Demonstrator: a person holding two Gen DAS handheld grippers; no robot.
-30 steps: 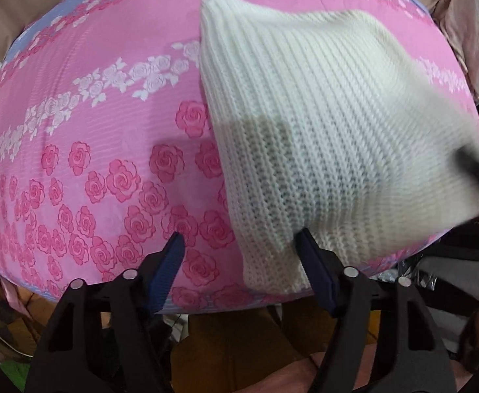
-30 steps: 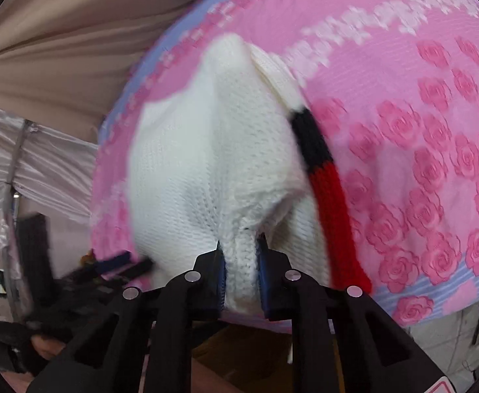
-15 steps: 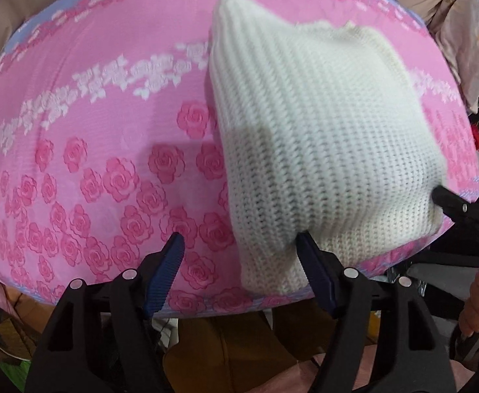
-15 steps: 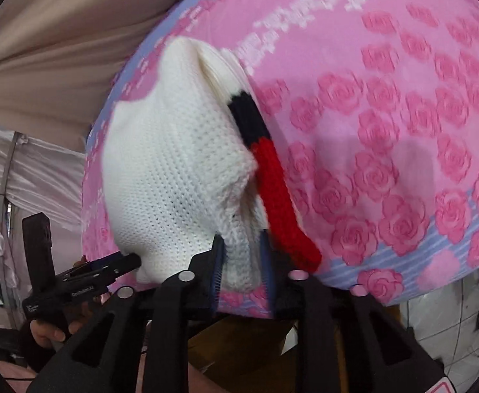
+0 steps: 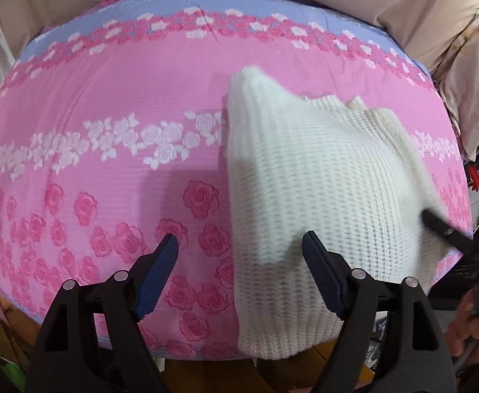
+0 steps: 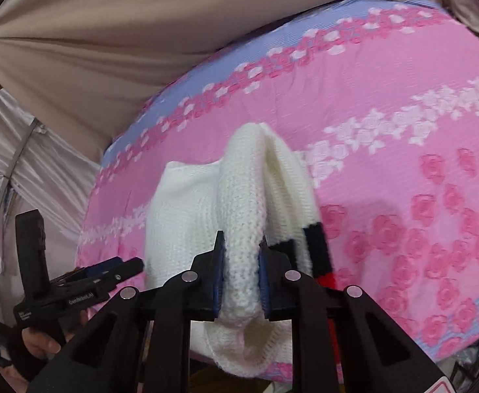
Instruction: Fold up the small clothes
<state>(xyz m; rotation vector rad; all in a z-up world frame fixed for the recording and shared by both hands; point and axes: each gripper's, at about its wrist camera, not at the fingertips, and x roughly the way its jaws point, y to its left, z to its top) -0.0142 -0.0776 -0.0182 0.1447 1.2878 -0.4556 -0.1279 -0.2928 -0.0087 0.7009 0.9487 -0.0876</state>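
Observation:
A white knit sweater (image 5: 321,196) lies folded over on the pink rose-print bedspread (image 5: 108,170), hanging past the near edge. My left gripper (image 5: 239,271) is open and empty; the sweater's left edge lies between its fingers without being pinched. My right gripper (image 6: 239,278) is shut on a thick fold of the sweater (image 6: 242,229) and holds it lifted. A black and red striped band (image 6: 318,249) of the sweater shows just right of that fold. The right gripper also shows in the left wrist view (image 5: 442,229), at the sweater's right side.
Beige fabric (image 6: 141,49) rises behind the bed. The bed's near edge (image 5: 190,350) runs just in front of the left gripper. The left gripper and the hand holding it (image 6: 69,281) show at the lower left of the right wrist view. A patterned cloth (image 5: 475,91) hangs at far right.
The right gripper has kept its hold and drawn the fold back toward the near edge, bunching the sweater. The left gripper stayed open and backed off slightly.

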